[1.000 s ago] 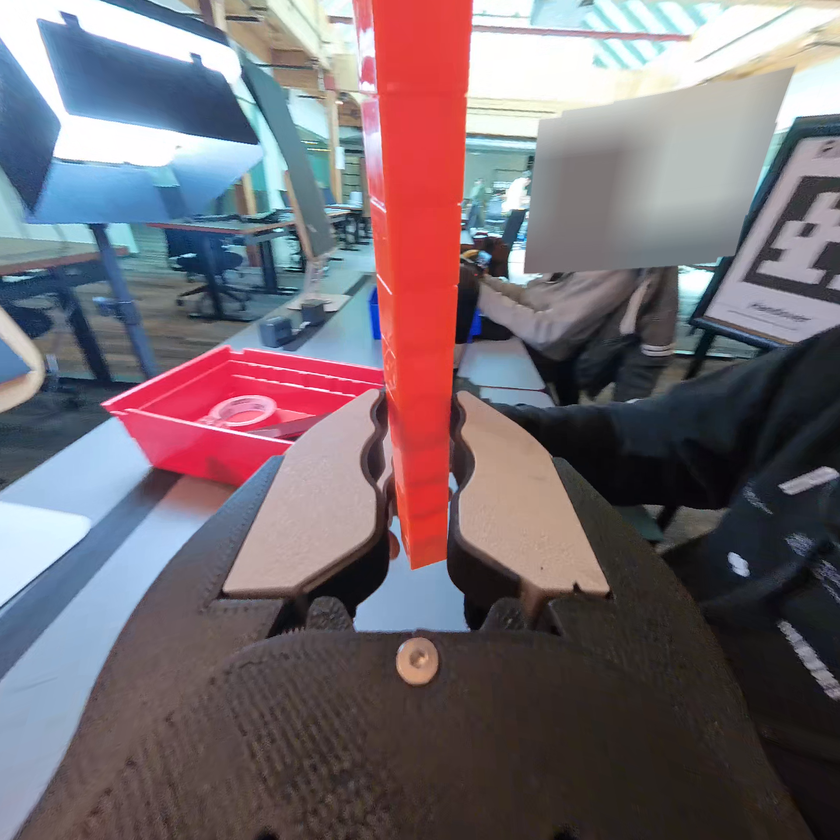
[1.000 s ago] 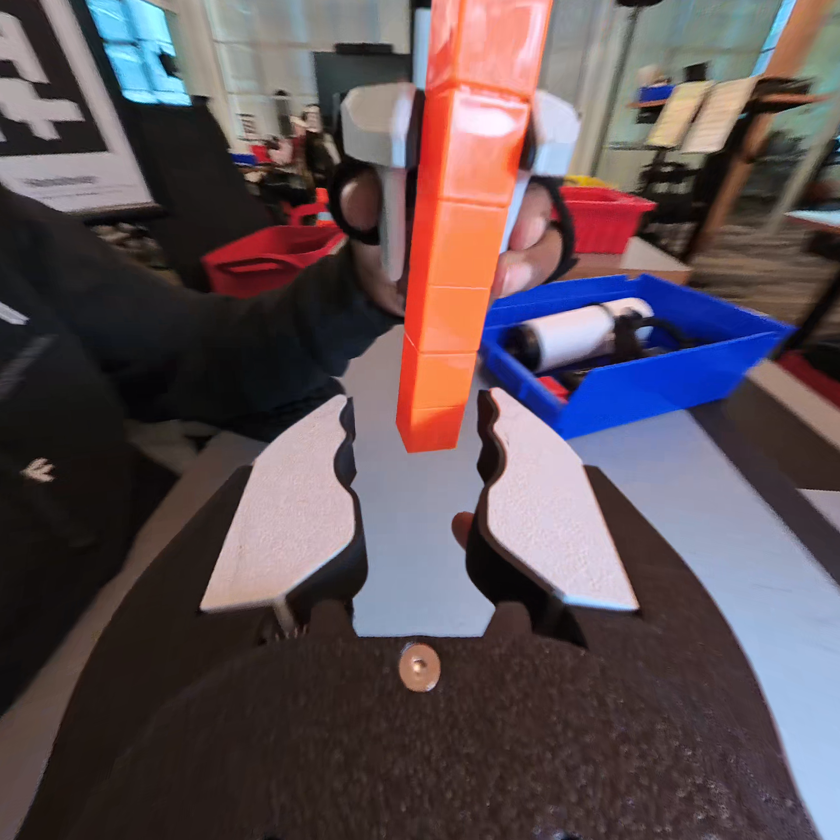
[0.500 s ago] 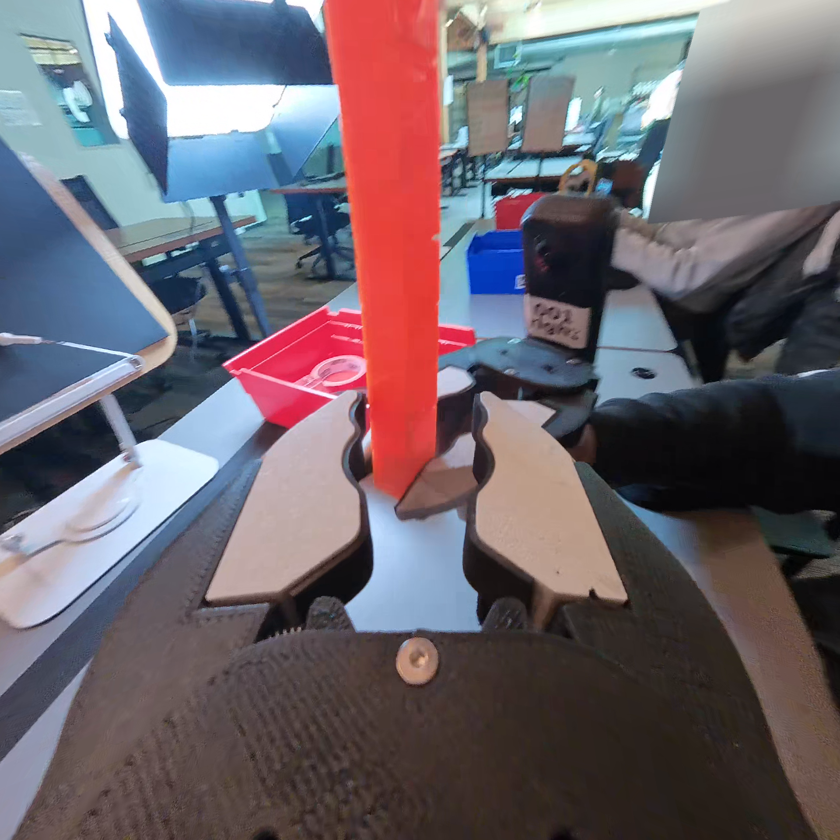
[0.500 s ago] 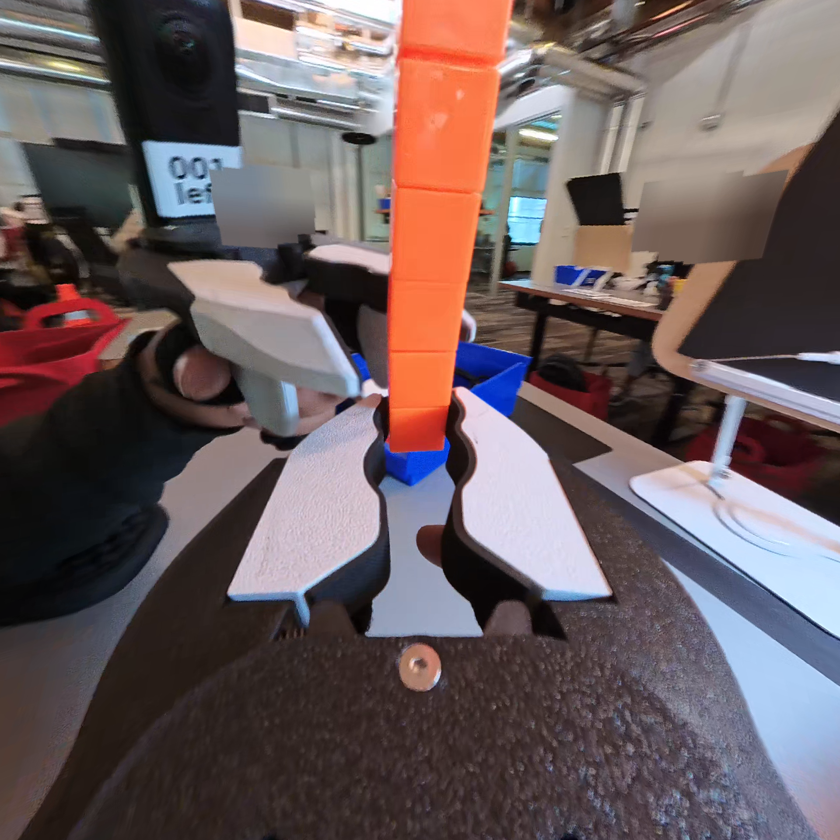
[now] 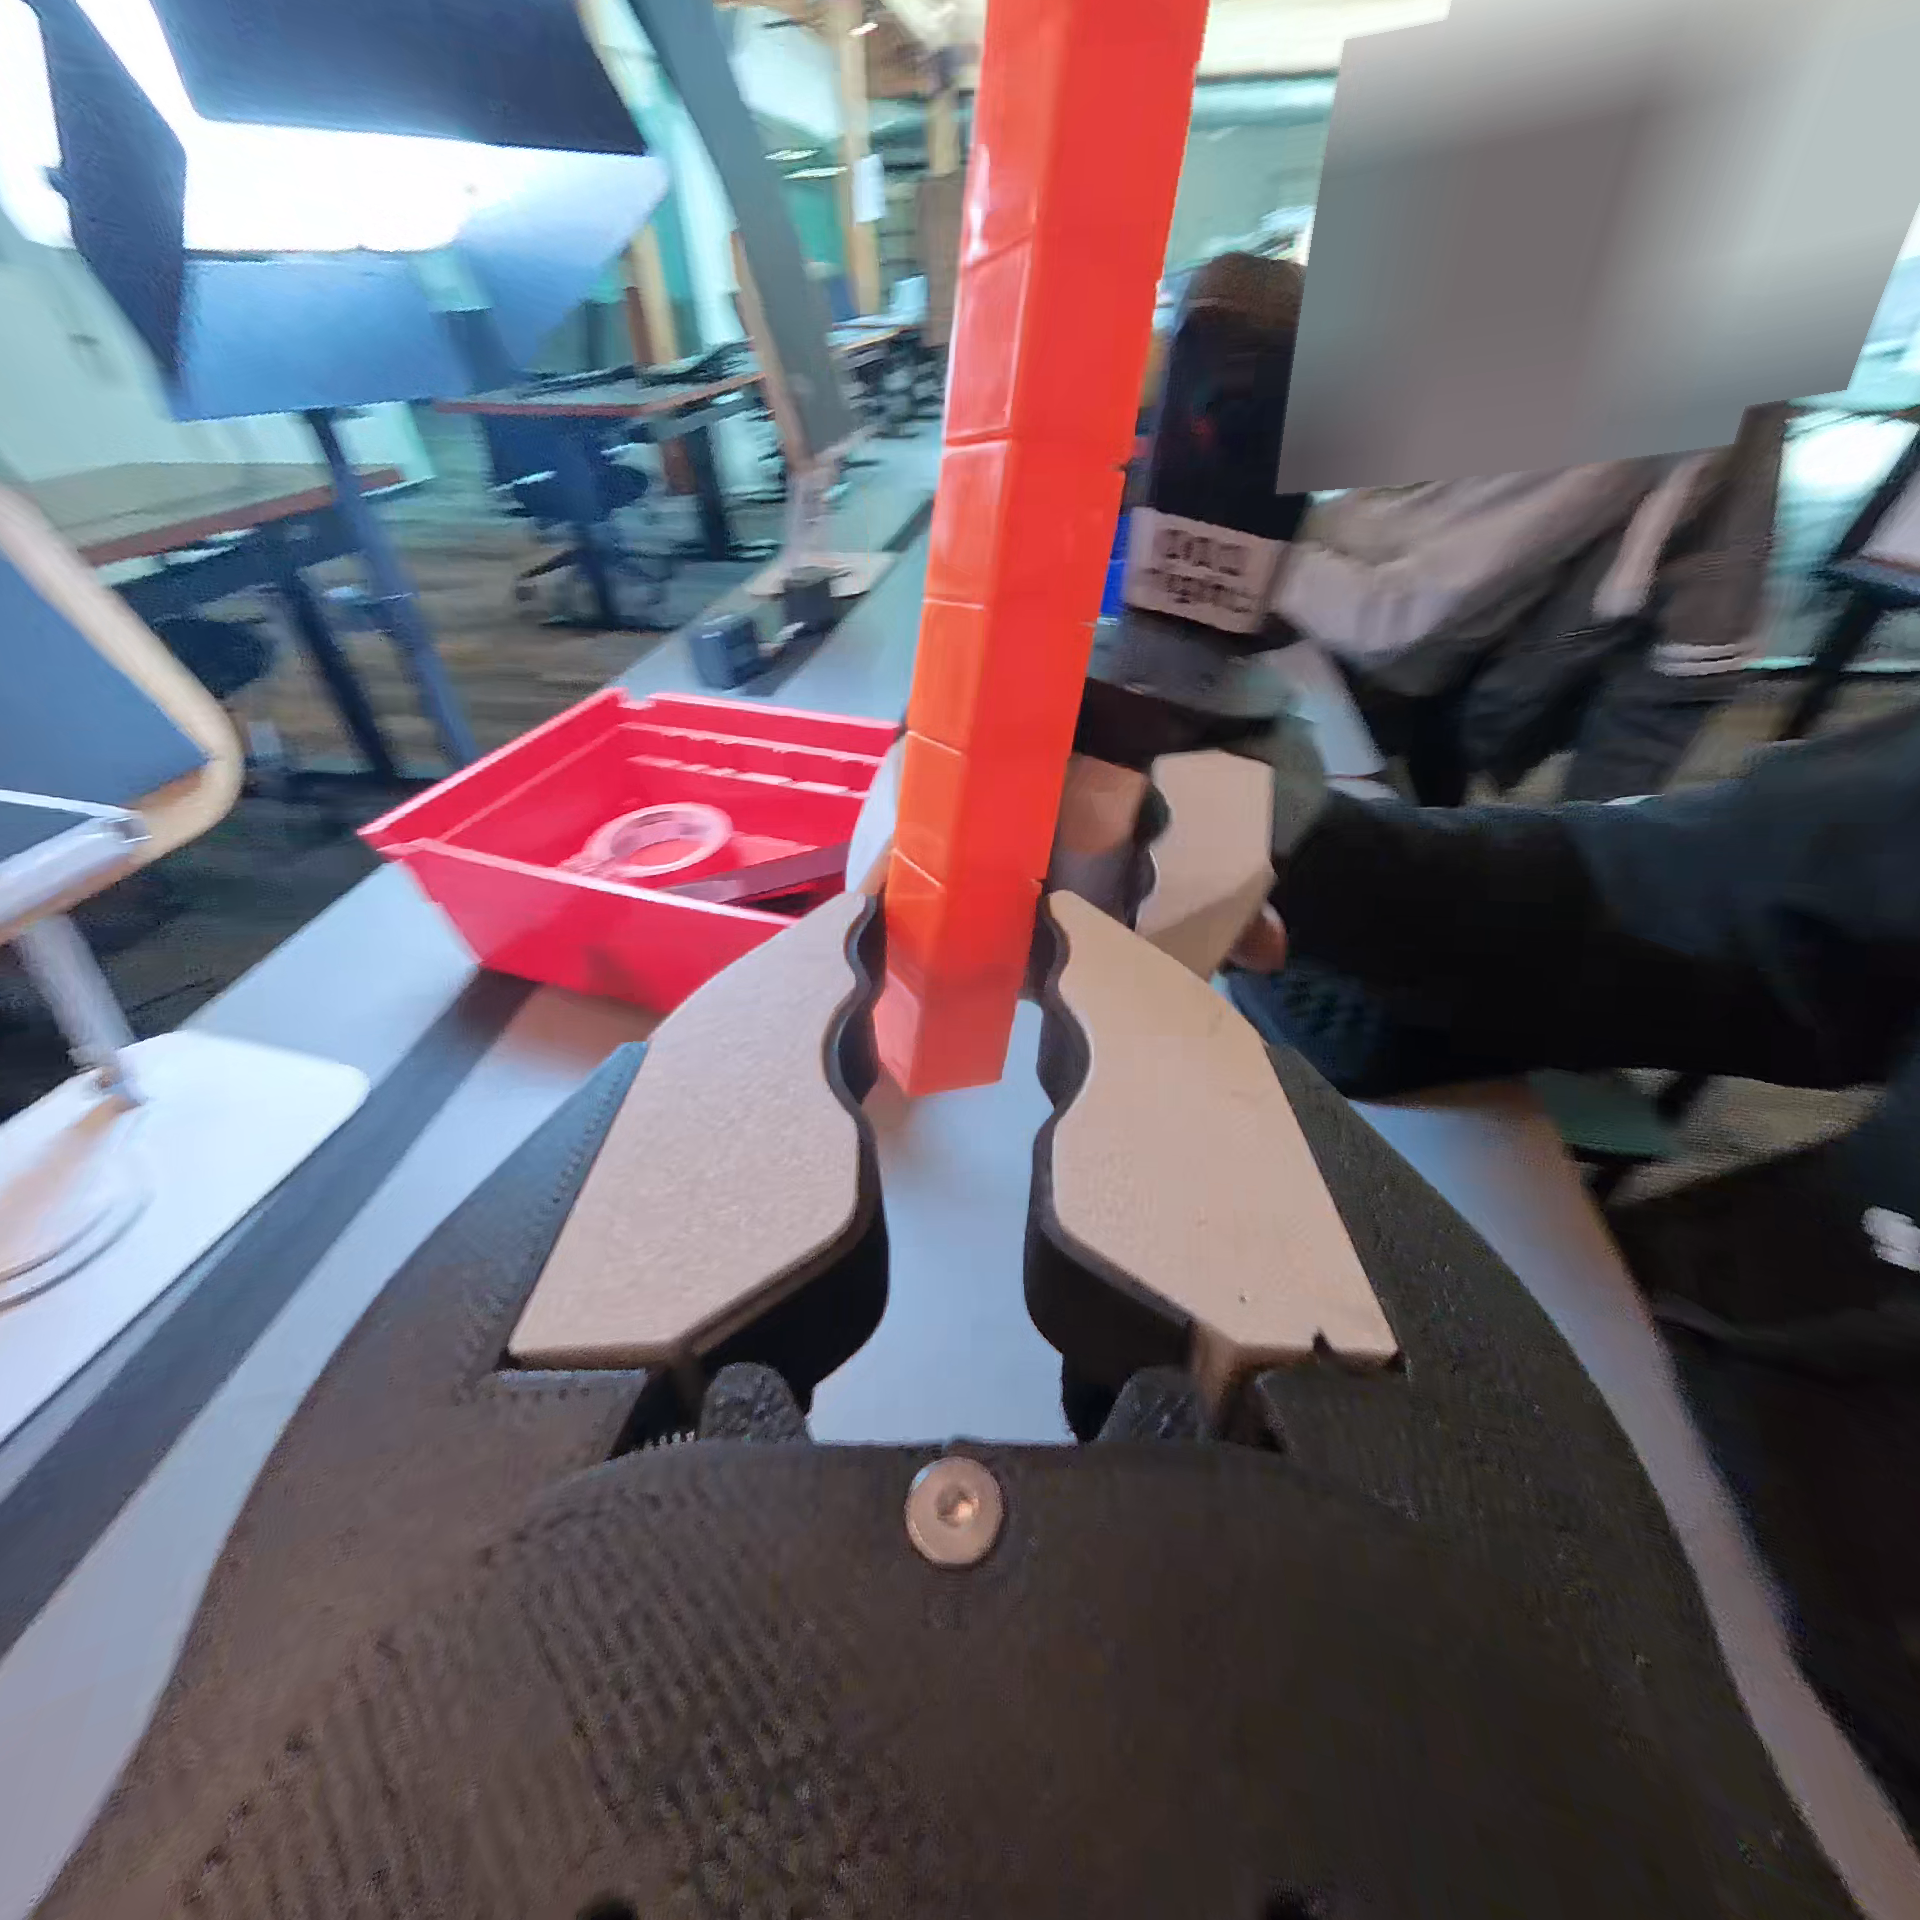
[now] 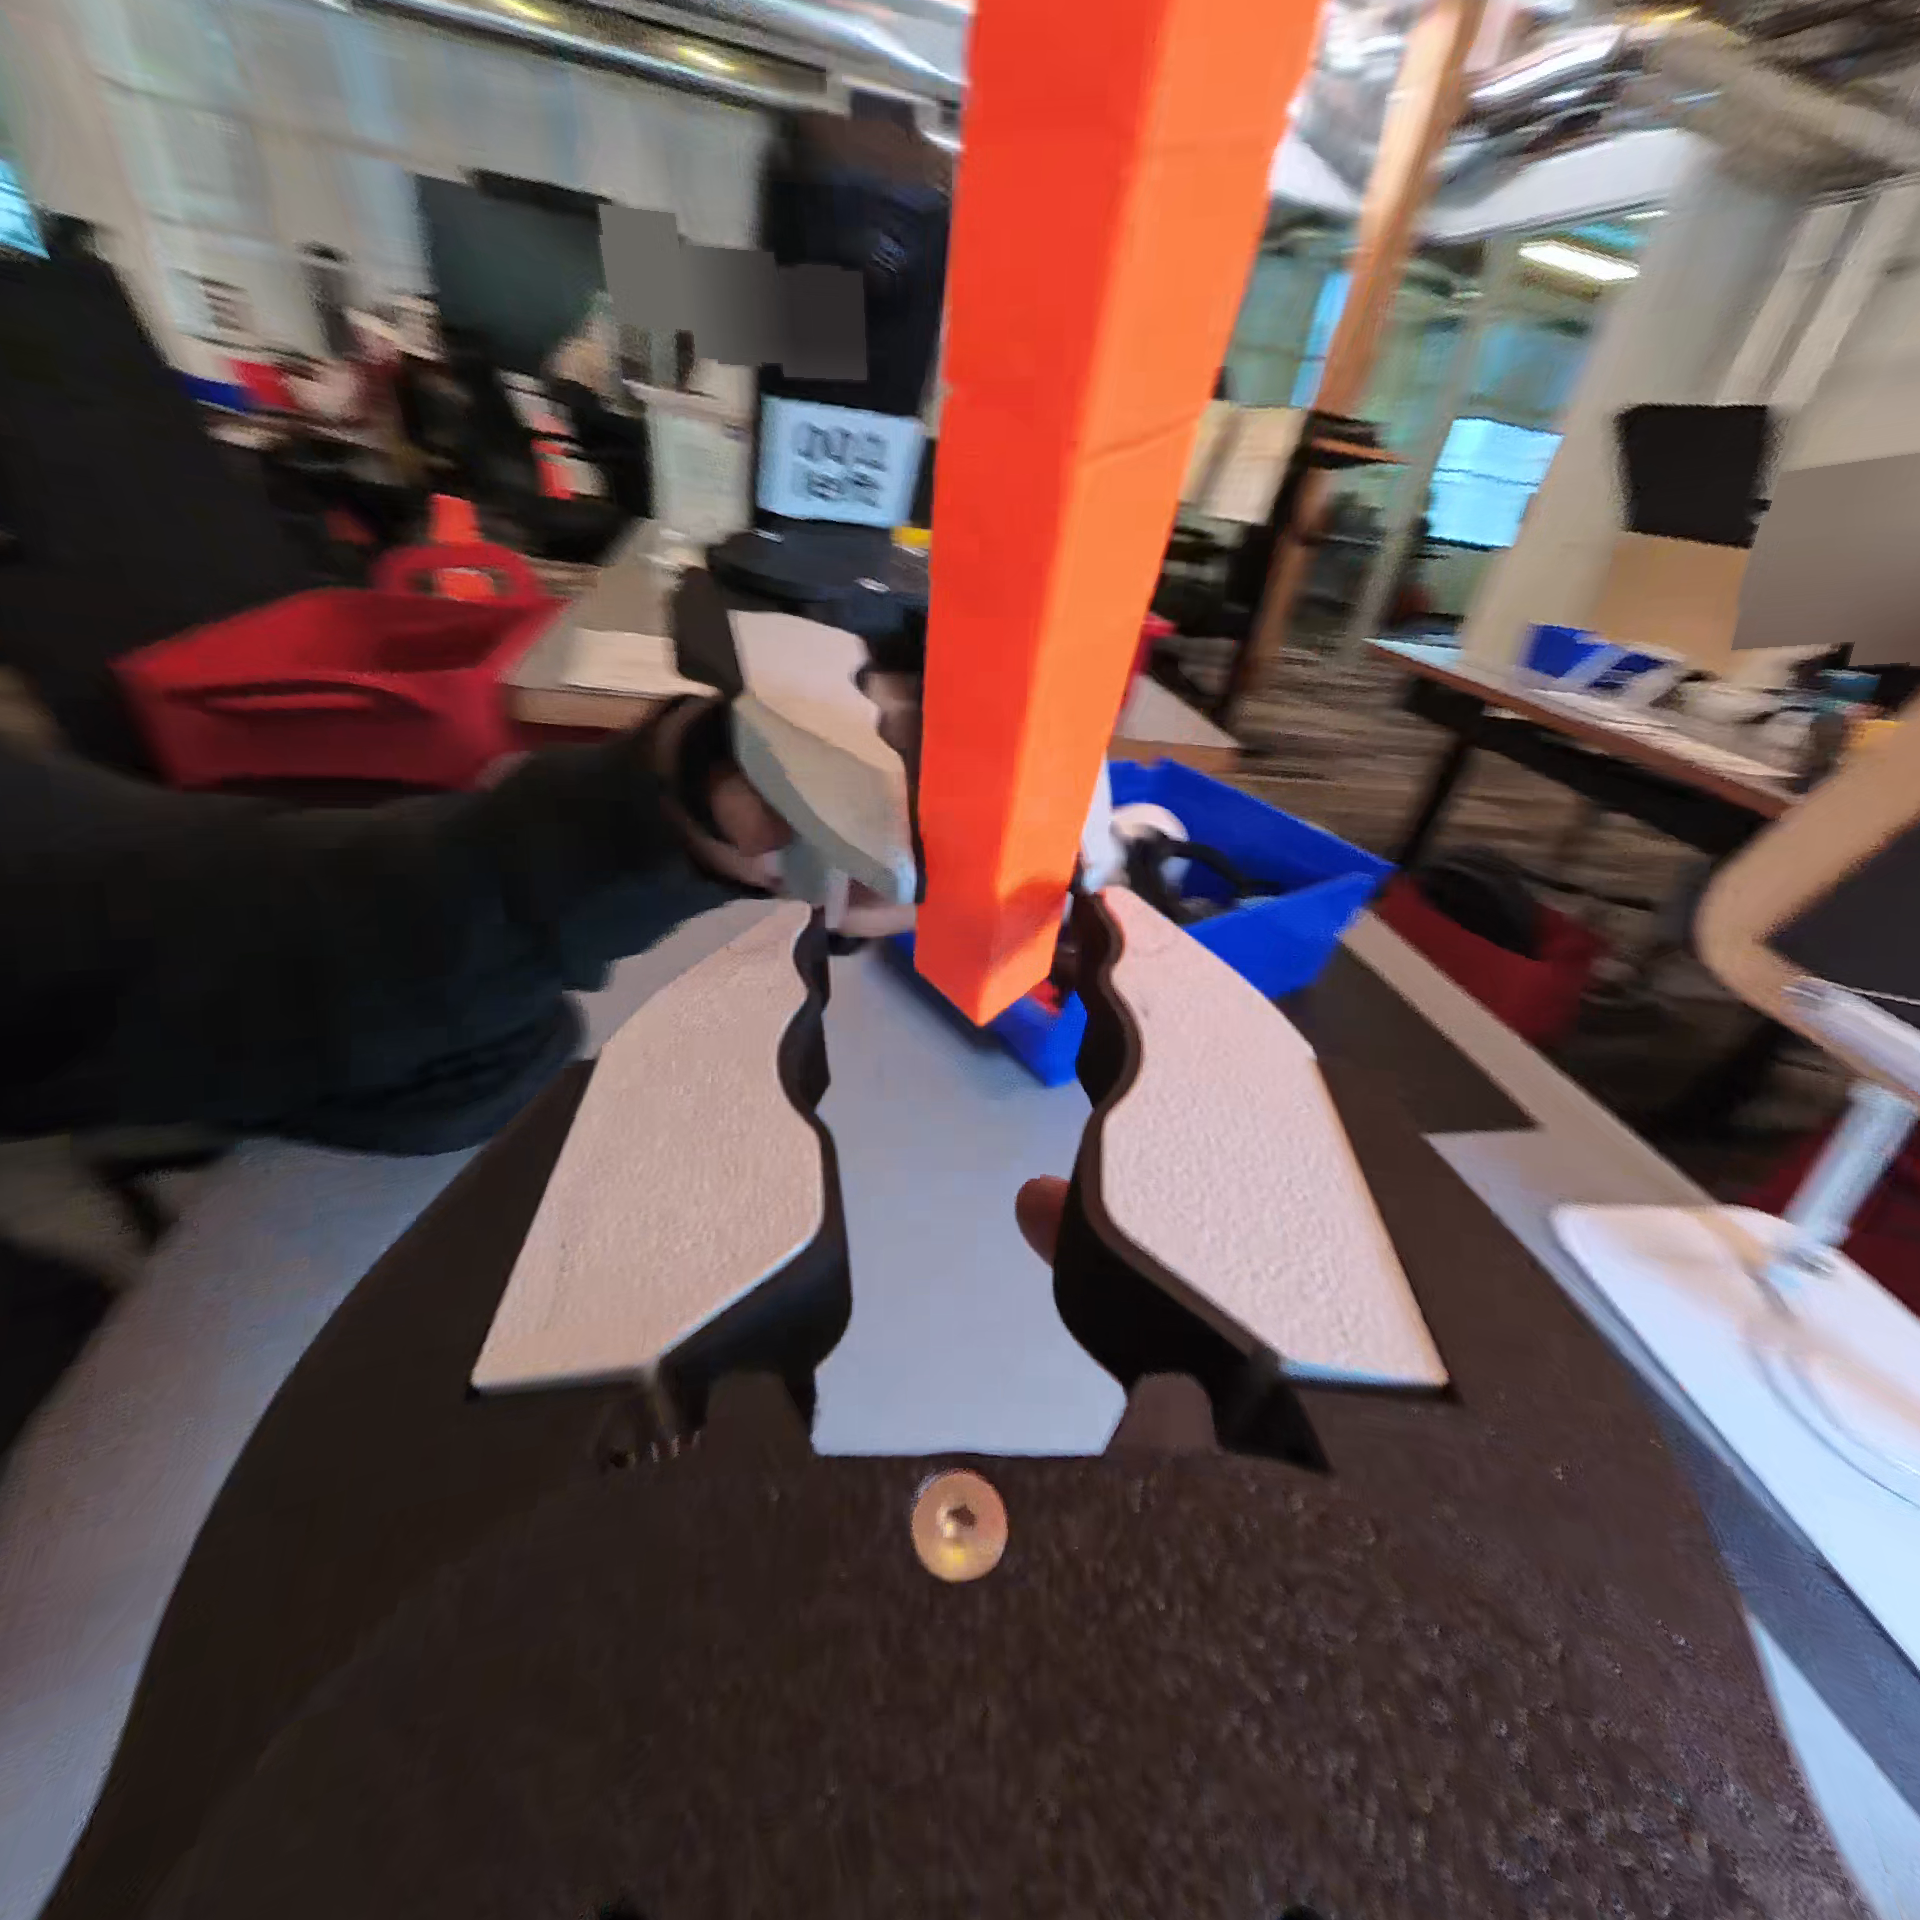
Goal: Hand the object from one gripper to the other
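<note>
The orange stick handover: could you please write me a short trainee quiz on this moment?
1. True or false: the orange stick lies flat on the table.
2. Which jaws clamp the stick? A) the left gripper B) the right gripper C) neither
3. What round thing lies in the red tray?
Key: 1 false, it stands upright between the jaws; 2 A, the right jaws leave a gap beside it; 3 a clear tape roll.

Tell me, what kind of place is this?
It looks like a shared open workshop or lab office: rows of desks with office chairs, a studio light panel on a stand, and parts bins such as the red bin on a long worktable.
</note>
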Demonstrator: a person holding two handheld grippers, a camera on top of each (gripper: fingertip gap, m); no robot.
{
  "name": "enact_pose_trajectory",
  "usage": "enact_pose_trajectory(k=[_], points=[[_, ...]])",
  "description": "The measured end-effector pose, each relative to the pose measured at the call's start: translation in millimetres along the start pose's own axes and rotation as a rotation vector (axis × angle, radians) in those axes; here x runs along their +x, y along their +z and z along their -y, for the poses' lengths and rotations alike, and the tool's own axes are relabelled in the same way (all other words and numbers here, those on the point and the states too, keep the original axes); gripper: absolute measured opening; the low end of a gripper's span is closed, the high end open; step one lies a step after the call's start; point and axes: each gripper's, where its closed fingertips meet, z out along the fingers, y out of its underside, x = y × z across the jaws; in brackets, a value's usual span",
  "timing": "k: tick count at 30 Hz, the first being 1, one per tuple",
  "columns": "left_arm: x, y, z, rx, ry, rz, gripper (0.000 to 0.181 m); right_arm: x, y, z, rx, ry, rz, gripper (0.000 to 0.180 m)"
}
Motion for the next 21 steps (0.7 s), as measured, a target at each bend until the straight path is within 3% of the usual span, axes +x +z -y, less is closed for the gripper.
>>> enact_pose_trajectory(k=[6,10,13,16,21], points=[[30.9,3.7,-8.9,0.106,-0.121,-0.353,0.025,-23.9,-14.5,13.8,0.098,0.1,0.233,0.036],[31.3,6.5,-14.1,0.165,-0.2,-0.434,0.023,-21.3,-10.9,3.4,0.01,0.06,0.196,0.027],[17.1,8.8,-21.8,0.136,-0.207,-0.352,0.024,-8.3,-9.8,-7.3,-0.113,0.085,0.111,0.026],[-7.1,6.9,-29.1,0.062,-0.136,-0.163,0.029,11.0,-8.9,-20.8,-0.235,0.143,-0.034,0.023],[-13.5,8.6,-7.6,0.073,-0.02,0.038,0.037,41.0,-11.1,-53.9,-0.392,0.188,-0.245,0.023]])
